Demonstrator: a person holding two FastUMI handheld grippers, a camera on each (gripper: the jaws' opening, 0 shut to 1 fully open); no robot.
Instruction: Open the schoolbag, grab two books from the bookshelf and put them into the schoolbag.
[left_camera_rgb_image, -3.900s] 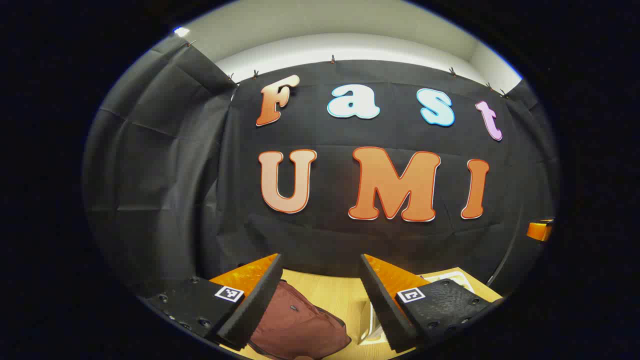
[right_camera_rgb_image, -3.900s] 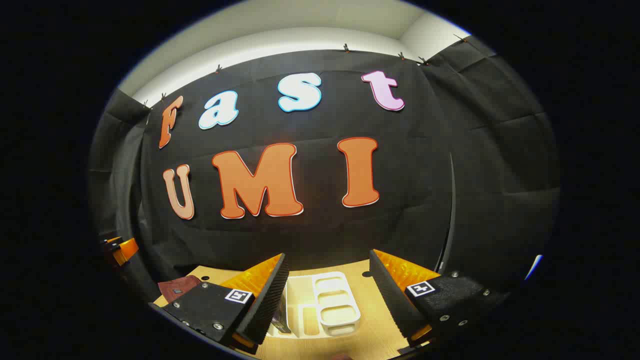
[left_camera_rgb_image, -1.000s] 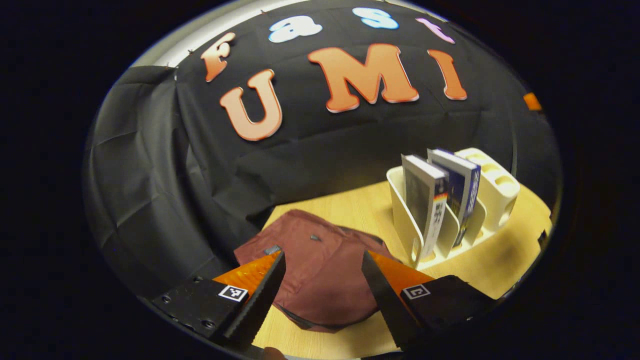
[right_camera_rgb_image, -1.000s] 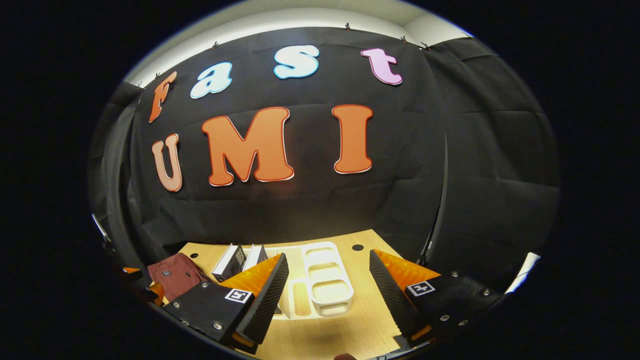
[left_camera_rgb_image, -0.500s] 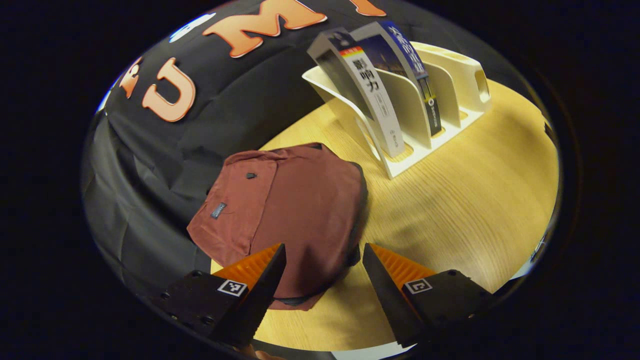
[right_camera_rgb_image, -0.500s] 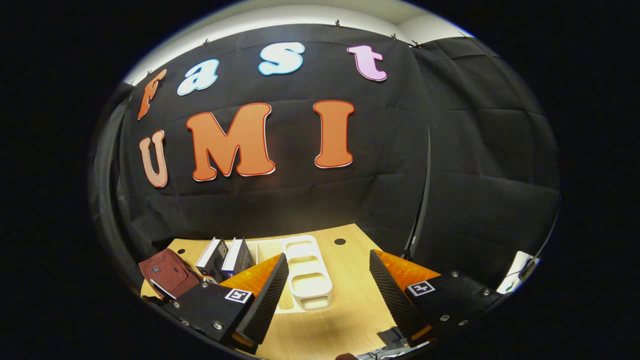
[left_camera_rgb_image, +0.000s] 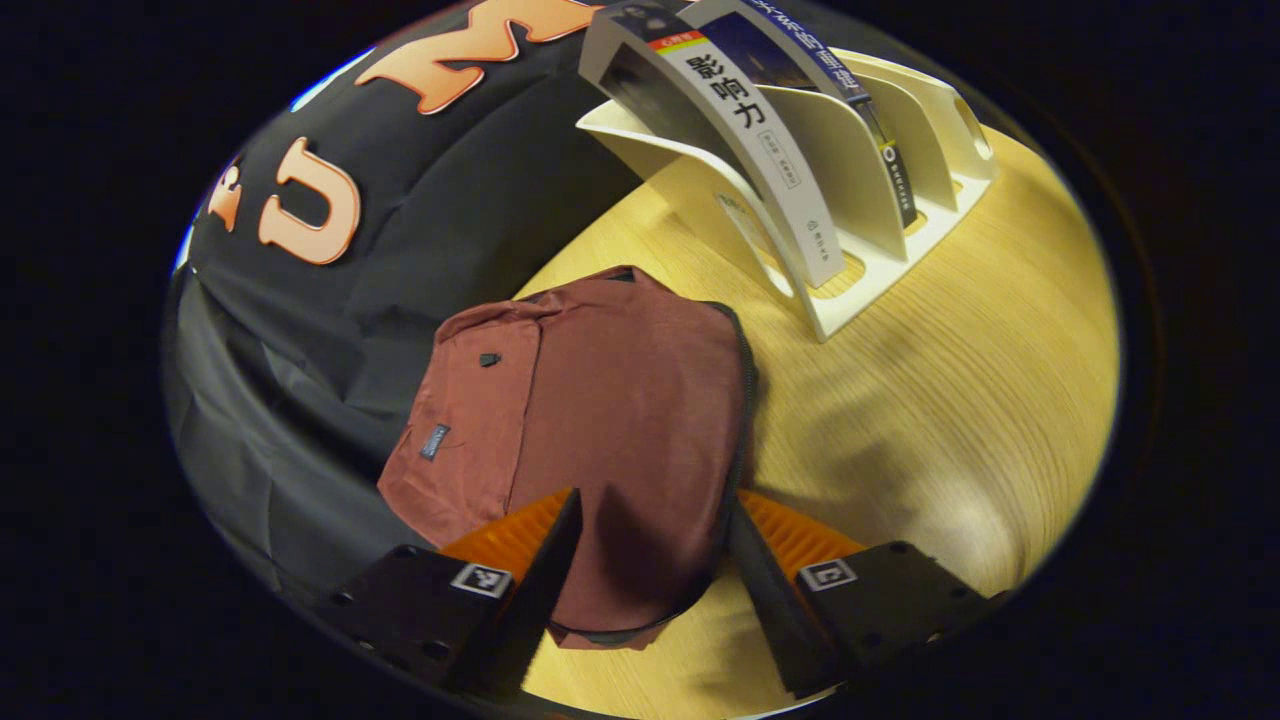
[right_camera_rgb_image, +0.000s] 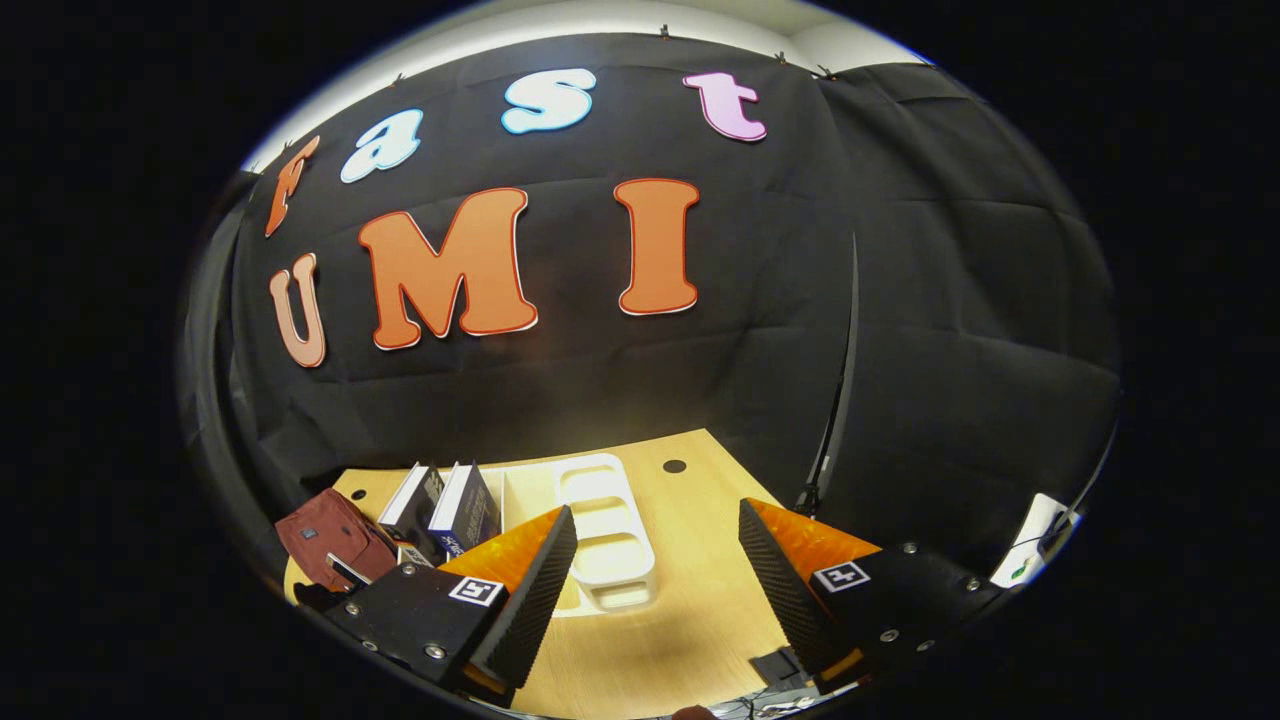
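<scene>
Closer now, left gripper (left_camera_rgb_image: 645, 560) fingers (left_camera_rgb_image: 540, 575) straddle the schoolbag (left_camera_rgb_image: 600, 420).

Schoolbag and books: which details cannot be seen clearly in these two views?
- Schoolbag, left gripper view: its near edge is hidden behind the left gripper, so the zipper pull cannot be located.
- Books, left gripper view: tops cut off by the image edge.
- Bookshelf, right gripper view: partly hidden by the right gripper.

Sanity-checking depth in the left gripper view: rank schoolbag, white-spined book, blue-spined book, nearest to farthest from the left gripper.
1. Schoolbag: lying flat, its near end between the open left gripper fingers.
2. White-spined book: in the bookshelf, slot facing the bag.
3. Blue-spined book: next slot behind it.
</scene>
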